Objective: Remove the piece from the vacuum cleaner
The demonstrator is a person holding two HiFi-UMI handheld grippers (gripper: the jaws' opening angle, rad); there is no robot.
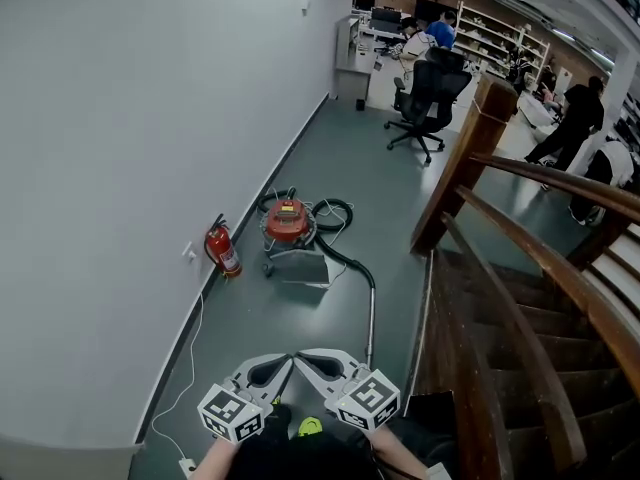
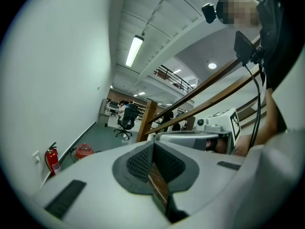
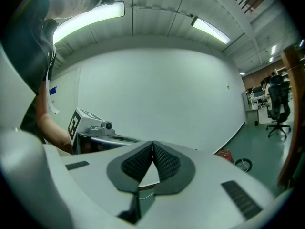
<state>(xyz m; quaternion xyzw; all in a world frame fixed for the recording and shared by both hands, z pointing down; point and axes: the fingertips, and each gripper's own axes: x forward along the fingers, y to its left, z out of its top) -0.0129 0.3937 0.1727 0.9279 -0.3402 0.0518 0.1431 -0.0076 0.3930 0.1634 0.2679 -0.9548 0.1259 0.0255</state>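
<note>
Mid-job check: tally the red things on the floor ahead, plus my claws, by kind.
vacuum: 1
extinguisher: 1
claws: 2, the left claw and the right claw, both shut and empty
Total: 4

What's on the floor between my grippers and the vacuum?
Head view: bare floor mostly, with a pale grey panel right by the vacuum; its hose and metal wand run along the right toward the right gripper.
</note>
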